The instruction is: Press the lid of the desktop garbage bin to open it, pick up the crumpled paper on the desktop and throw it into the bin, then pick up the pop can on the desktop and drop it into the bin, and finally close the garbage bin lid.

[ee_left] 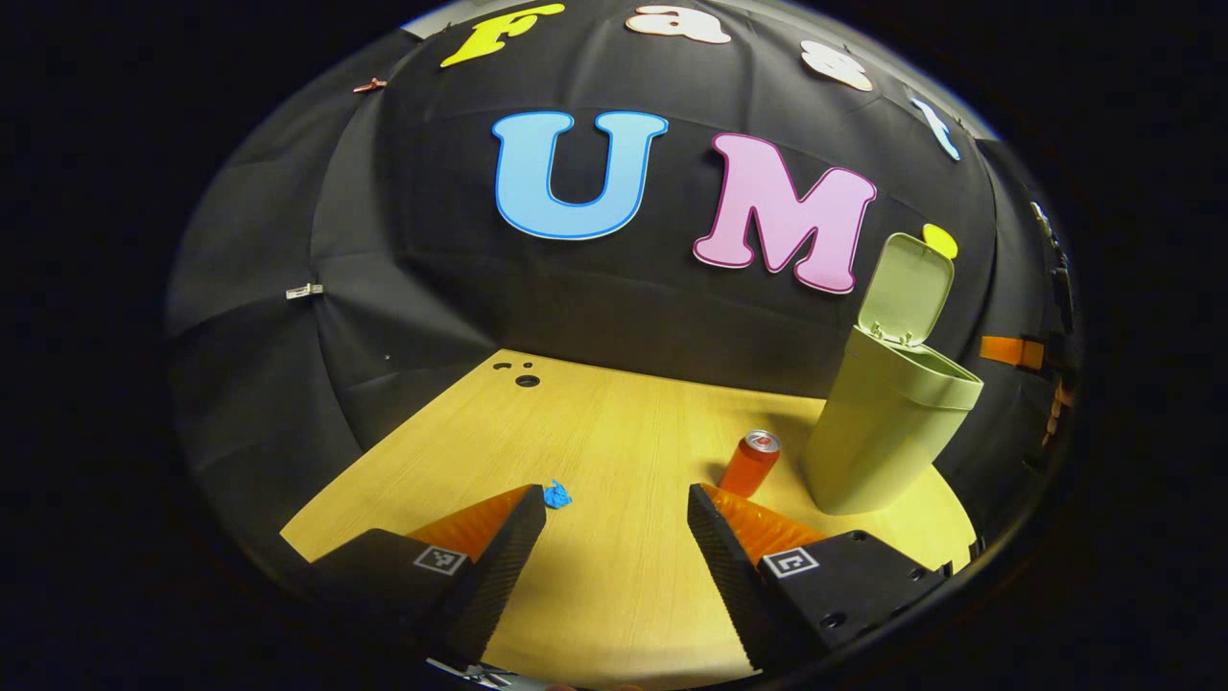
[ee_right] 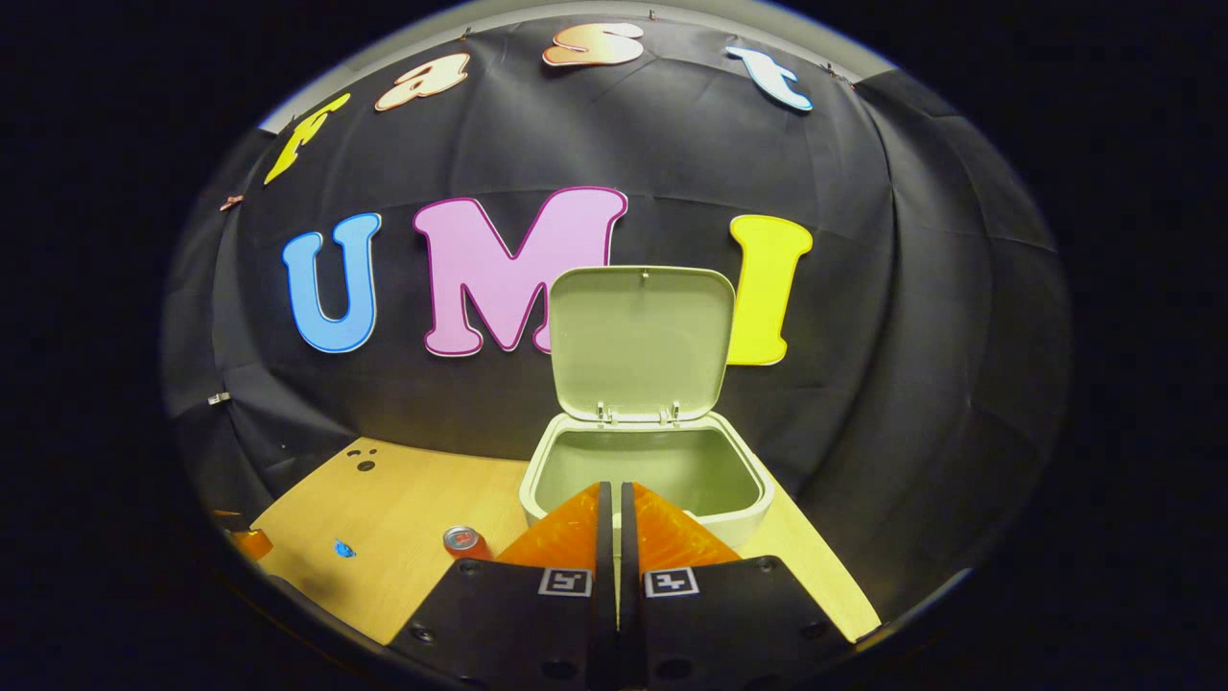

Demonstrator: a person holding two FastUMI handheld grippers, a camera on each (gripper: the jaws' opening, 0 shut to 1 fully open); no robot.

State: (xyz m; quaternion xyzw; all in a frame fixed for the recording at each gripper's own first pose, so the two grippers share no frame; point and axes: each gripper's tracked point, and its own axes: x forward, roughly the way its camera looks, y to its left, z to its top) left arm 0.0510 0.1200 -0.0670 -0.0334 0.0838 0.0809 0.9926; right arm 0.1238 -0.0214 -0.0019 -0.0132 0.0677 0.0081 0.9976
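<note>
Standing open — bin [ee_right: 645, 480] with lid [ee_right: 641, 341] up, ready for trash. Hovering wide open and empty, left gripper [ee_left: 614, 523] facing paper [ee_left: 556, 495] and can [ee_left: 749, 462] on the desk [ee_left: 614, 432]; closing on nothing over the bin's rim — right gripper [ee_right: 614, 509].

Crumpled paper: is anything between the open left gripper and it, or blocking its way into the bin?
Nothing visible. The crumpled paper lies on bare desktop just ahead of the left gripper, by one finger's tip. The pop can stands off to the side, beside the bin, whose lid stands upright.
</note>
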